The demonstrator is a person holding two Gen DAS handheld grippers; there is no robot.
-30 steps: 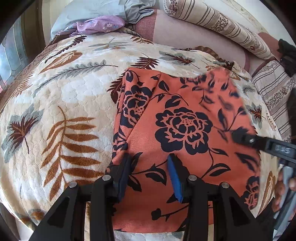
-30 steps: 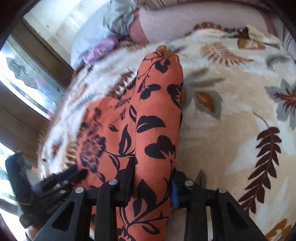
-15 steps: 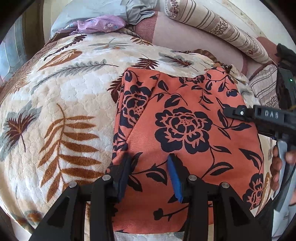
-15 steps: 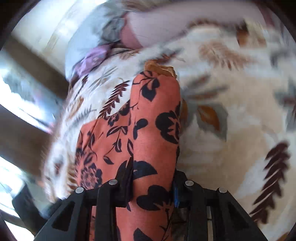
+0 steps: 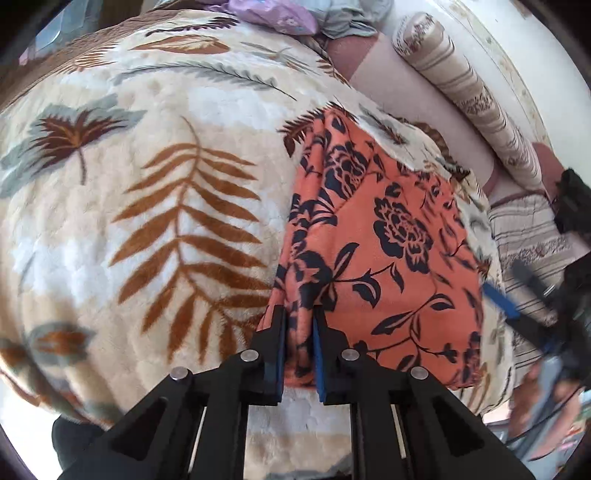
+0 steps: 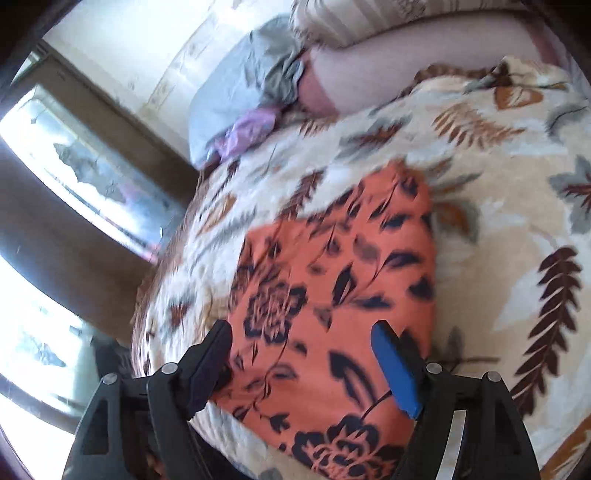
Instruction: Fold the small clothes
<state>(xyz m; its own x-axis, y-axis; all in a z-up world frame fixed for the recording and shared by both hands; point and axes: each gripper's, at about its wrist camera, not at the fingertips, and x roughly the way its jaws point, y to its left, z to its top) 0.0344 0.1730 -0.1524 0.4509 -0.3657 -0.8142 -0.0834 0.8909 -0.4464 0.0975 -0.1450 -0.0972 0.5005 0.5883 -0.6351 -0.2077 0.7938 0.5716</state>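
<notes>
- I'm partway thru folding the orange floral garment (image 5: 388,258) – it's lying on the leaf-print blanket (image 5: 155,229) over the bed, already narrowed to a rough rectangle, so I'm judging 1 fold is in and another is due.
- My left gripper (image 5: 300,332) is closing on the garment's near-left edge – a bunched ridge of cloth is sitting between the blue pads, looks pinched.
- My right gripper (image 6: 306,354) is opening, jaws spreading wide above the near-right part of the garment; nothing is between them, cloth lying flat below.
- Right-wrist view is blurry, so I'm not reading fine creases there.
- Next move, as I'm judging it: right needs a fresh pinch on the near-right edge, level w/ the left, then both lifting together and carrying the near edge over toward the far 1 – keeping edges lined up.
- Containers: I'm seeing none – no basket or bin. Only a lilac cloth (image 5: 273,14) and grey cloth (image 6: 255,74) heaped loose at the far end near the striped pillow (image 5: 476,107).
</notes>
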